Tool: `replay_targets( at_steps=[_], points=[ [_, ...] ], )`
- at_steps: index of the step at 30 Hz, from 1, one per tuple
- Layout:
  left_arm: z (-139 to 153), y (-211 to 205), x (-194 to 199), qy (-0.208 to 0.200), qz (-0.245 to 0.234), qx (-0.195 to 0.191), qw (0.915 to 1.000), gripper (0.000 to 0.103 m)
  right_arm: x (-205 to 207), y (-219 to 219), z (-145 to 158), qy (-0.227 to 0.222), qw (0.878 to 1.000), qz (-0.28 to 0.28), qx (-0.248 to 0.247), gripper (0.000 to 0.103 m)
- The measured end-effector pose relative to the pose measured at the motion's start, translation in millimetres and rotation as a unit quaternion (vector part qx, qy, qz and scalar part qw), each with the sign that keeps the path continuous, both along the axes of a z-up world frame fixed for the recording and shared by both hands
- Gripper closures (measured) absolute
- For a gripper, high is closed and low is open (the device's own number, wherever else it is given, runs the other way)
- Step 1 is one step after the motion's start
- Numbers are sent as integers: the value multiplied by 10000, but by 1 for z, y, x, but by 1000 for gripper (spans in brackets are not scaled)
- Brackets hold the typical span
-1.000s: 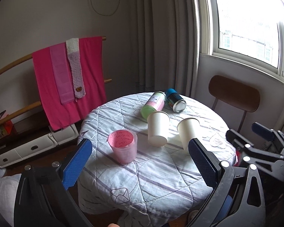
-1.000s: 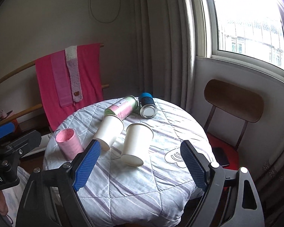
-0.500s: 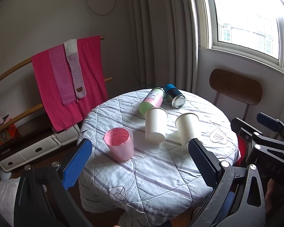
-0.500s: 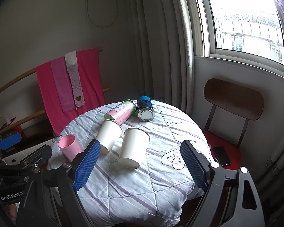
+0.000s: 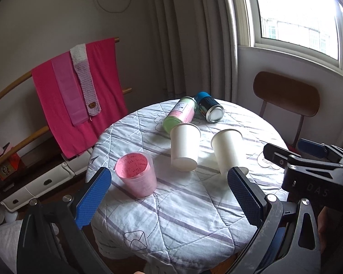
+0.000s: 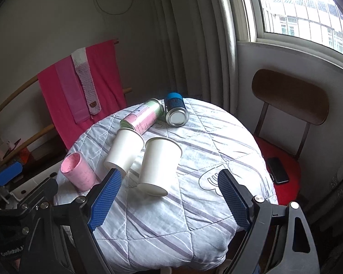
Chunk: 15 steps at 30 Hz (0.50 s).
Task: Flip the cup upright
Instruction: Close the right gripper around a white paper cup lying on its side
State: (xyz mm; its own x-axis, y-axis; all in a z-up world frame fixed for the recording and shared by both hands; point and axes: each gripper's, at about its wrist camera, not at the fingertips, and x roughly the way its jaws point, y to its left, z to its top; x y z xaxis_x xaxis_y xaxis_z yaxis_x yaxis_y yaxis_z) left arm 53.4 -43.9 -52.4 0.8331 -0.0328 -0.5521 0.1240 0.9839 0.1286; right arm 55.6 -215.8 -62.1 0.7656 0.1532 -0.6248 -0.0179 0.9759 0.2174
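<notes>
- Left claw (image 5: 169, 196) hangs at the near edge of the round bench (image 5: 194, 217), blue pads spread wide with nothing between them.
- Right claw (image 6: 169, 196) is just as wide apart and empty, poised over the bench's near side; it also shows in the left view at about 3 o'clock (image 5: 308, 159).
- Two white paper cups lie on their sides mid-bench, mouths toward the far side, bases toward the cameras.
- Left white cup (image 5: 184, 147) sits dead centre in the left view; in the right view it lies at about 10 o'clock from centre (image 6: 124, 151).
- Right white cup (image 6: 159, 163) lies just beside it, straight ahead between the right claw's pads; the left view has it at 2 o'clock from centre (image 5: 227, 151), its base partly behind the right-hand pad.
- Whether the two white cups touch, I cannot tell.
- Pink cup (image 5: 137, 175) stands upright, mouth up, at 9 o'clock of the white pair, near the bench's left edge.
- Beyond the cups, at 12 o'clock, a pink-and-green can (image 5: 180, 115) and a blue-capped can (image 5: 209, 109) lie on their sides close together.
- Quilted striped cloth (image 6: 194, 217) covers the bench.
- Wooden chair (image 6: 290, 96) stands at 3 o'clock with a dark phone (image 6: 277, 170) on its red seat.
- Pink towels (image 5: 80, 91) hang on a rail at 10 o'clock.
</notes>
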Motion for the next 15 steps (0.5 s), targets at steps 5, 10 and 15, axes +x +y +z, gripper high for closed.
replay_targets(
  at_steps=[5, 10, 15],
  points=[
    [-6, -19, 14, 67, -51, 246, 9997, 0, 26, -7, -11, 508, 9968, 144, 594, 16],
    [-15, -44, 33, 154, -159, 637, 9977, 0, 57, -12, -29, 1117, 9875, 294, 1074, 16],
    [-27, -56, 58, 444, -217, 777, 9958, 0, 92, -26, -53, 1680, 9692, 403, 1757, 16]
  ],
)
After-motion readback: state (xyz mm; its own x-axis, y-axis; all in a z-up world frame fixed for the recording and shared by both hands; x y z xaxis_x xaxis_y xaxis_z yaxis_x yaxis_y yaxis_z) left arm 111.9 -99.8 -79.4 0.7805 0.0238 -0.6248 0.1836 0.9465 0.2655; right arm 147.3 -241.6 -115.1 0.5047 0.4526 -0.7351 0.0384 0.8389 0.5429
